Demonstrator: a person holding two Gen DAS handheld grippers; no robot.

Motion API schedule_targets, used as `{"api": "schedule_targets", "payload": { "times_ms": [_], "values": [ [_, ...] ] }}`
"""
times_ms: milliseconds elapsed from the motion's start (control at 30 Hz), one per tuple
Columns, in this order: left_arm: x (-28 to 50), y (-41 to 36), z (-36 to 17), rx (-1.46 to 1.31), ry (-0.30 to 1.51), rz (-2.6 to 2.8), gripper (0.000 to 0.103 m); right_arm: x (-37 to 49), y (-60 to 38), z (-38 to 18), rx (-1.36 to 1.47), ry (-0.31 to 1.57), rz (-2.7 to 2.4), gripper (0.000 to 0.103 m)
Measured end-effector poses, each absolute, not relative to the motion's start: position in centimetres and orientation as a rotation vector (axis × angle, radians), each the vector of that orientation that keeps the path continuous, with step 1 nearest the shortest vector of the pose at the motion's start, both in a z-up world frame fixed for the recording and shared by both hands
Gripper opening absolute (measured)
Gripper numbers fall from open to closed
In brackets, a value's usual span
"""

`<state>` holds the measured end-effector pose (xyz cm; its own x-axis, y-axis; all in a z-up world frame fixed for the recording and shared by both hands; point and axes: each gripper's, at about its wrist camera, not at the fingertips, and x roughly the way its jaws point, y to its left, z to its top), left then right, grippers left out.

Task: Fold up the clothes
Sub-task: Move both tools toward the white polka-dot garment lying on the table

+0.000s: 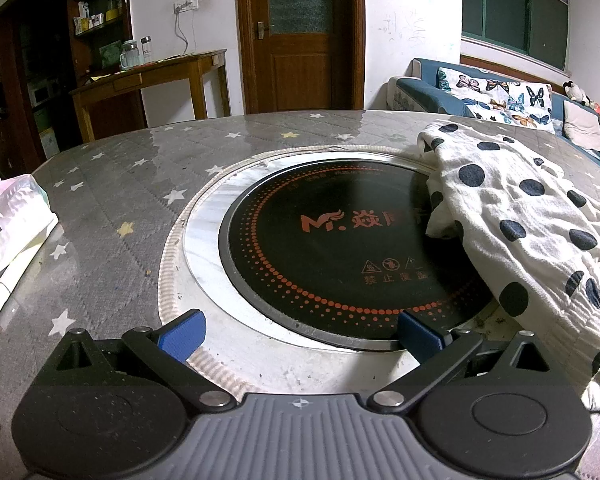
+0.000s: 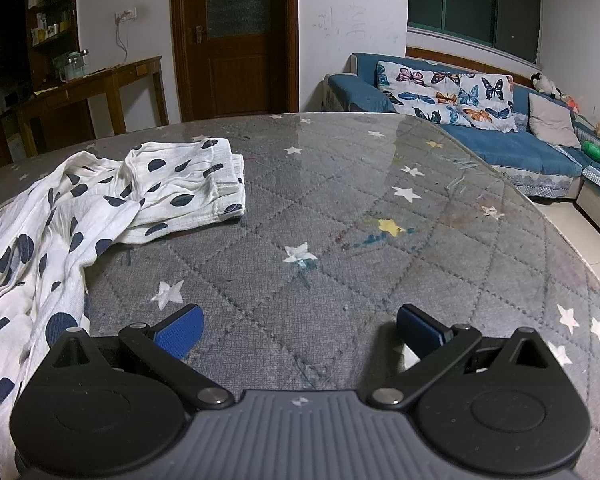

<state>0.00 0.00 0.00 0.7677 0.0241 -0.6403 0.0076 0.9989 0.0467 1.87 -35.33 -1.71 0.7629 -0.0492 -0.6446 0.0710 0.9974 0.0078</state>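
A white garment with dark polka dots [image 1: 532, 216] lies crumpled on the round table, to the right in the left wrist view, partly over the black induction hob [image 1: 340, 248]. In the right wrist view the same garment [image 2: 72, 216] lies at the left, with one leg end stretched toward the table's middle. My left gripper [image 1: 300, 334] is open and empty, above the hob's near rim, left of the garment. My right gripper [image 2: 298, 330] is open and empty over the grey star-patterned table cover [image 2: 340, 220], to the right of the garment.
A tissue pack [image 1: 12, 220] and a white marker [image 1: 12, 284] lie at the table's left. A blue sofa with butterfly cushions [image 2: 480, 120] stands beyond the table's right edge. A wooden desk [image 1: 148, 80] and a door [image 1: 300, 32] are behind.
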Motion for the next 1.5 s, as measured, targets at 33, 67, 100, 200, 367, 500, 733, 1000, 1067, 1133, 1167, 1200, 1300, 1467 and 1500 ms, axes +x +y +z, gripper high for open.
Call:
{"api": "schedule_targets", "payload": {
  "times_ms": [33, 67, 100, 200, 367, 500, 733, 1000, 1067, 1133, 1167, 1200, 1300, 1467, 1500],
  "values": [
    [0.0, 0.0, 0.0, 0.048, 0.695, 0.009, 0.103, 1.9, -35.3, -1.7, 0.033, 0.701, -0.065, 0.103],
    [0.0, 0.0, 0.0, 0.048, 0.695, 0.009, 0.103, 1.9, -35.3, -1.7, 0.033, 0.702, -0.065, 0.103],
    [0.0, 0.0, 0.0, 0.048, 0.694, 0.009, 0.103, 1.9, -35.3, -1.7, 0.034, 0.703, -0.065, 0.103],
    [0.0, 0.0, 0.1, 0.049, 0.694, 0.009, 0.103, 1.9, -35.2, -1.7, 0.035, 0.705, -0.064, 0.103],
    [-0.3, -0.1, 0.0, 0.053, 0.698, 0.006, 0.103, 1.3, -34.9, -1.6, 0.039, 0.706, -0.072, 0.103],
    [-0.7, -0.4, 0.4, 0.051, 0.701, 0.016, 0.103, 0.4, -34.3, -1.6, 0.022, 0.707, -0.057, 0.103],
    [-2.1, -1.5, 1.0, 0.059, 0.711, -0.005, 0.103, -1.9, -33.1, -1.4, 0.010, 0.717, -0.025, 0.103],
    [-3.8, -2.9, 2.1, 0.057, 0.708, -0.029, 0.103, -5.0, -32.4, -0.9, 0.051, 0.710, -0.012, 0.103],
    [-4.2, -3.2, 2.2, 0.056, 0.709, -0.033, 0.103, -5.8, -32.2, -0.7, 0.061, 0.705, -0.012, 0.103],
    [-4.6, -3.4, 2.3, 0.056, 0.712, -0.043, 0.103, -6.5, -32.1, -0.5, 0.066, 0.700, -0.012, 0.103],
    [-4.8, -3.5, 2.3, 0.055, 0.714, -0.044, 0.103, -6.8, -32.0, -0.4, 0.068, 0.697, -0.012, 0.103],
    [-5.0, -3.6, 2.4, 0.053, 0.715, -0.045, 0.103, -7.1, -31.9, -0.3, 0.067, 0.693, -0.013, 0.103],
    [-5.4, -3.8, 2.5, 0.051, 0.718, -0.052, 0.103, -8.0, -31.5, -0.1, 0.062, 0.678, -0.008, 0.103],
    [-6.1, -4.1, 2.8, 0.051, 0.712, -0.069, 0.103, -9.1, -30.6, 0.1, 0.056, 0.665, -0.001, 0.102],
    [-6.2, -4.2, 2.9, 0.051, 0.711, -0.072, 0.103, -9.3, -30.4, 0.2, 0.056, 0.663, -0.001, 0.102]
  ]
}}
